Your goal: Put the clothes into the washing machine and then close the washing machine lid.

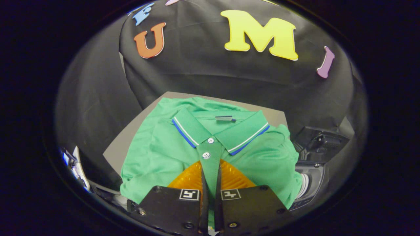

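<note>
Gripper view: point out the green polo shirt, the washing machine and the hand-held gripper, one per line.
Green polo shirt [154,154]: gripper view, on its chest panel beside the placket.
Washing machine [320,142]: gripper view, on its raised dark lid beside the shirt.
Hand-held gripper [210,173]: gripper view, between the fingertips, which pinch the shirt's placket.

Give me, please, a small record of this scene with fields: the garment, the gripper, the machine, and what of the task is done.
garment: green polo shirt, collar with white and blue stripes, lying on a grey surface
hand-held gripper: fingers closed on the shirt's button placket, below the collar
washing machine: dark, beside the shirt, lid raised
task state: shirt pinched but not yet in the machine; lid not yet closed
</note>
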Demonstrator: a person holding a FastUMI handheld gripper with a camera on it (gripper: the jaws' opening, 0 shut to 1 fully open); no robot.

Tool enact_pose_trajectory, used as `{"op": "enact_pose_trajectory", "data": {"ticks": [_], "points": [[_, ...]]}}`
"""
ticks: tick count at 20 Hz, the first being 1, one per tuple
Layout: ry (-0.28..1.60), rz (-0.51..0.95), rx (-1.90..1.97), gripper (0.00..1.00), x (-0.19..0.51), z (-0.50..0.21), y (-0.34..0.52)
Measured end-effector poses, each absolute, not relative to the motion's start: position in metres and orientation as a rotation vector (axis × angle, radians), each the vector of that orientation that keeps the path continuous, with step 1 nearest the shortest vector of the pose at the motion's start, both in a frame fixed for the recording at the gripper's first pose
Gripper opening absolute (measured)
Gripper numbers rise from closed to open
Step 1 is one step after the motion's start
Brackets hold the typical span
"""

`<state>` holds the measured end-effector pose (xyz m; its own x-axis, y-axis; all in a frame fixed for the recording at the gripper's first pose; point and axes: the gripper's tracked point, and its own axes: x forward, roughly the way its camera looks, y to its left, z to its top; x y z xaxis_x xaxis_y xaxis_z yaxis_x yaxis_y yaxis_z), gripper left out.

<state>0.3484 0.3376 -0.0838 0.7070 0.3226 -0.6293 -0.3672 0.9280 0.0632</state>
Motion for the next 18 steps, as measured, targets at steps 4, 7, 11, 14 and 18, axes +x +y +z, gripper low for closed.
{"op": "enact_pose_trajectory", "data": {"ticks": [4,7,11,14,18], "points": [[0.604,0.418,-0.030,0.10,0.314,-0.065,0.320],[0.539,0.440,0.043,0.10,0.286,-0.039,0.304],[0.423,0.442,0.120,0.10,0.255,0.013,0.268],[0.345,0.428,0.177,0.10,0.241,0.052,0.228],[0.240,0.367,0.186,0.10,0.231,0.101,0.164]]}}
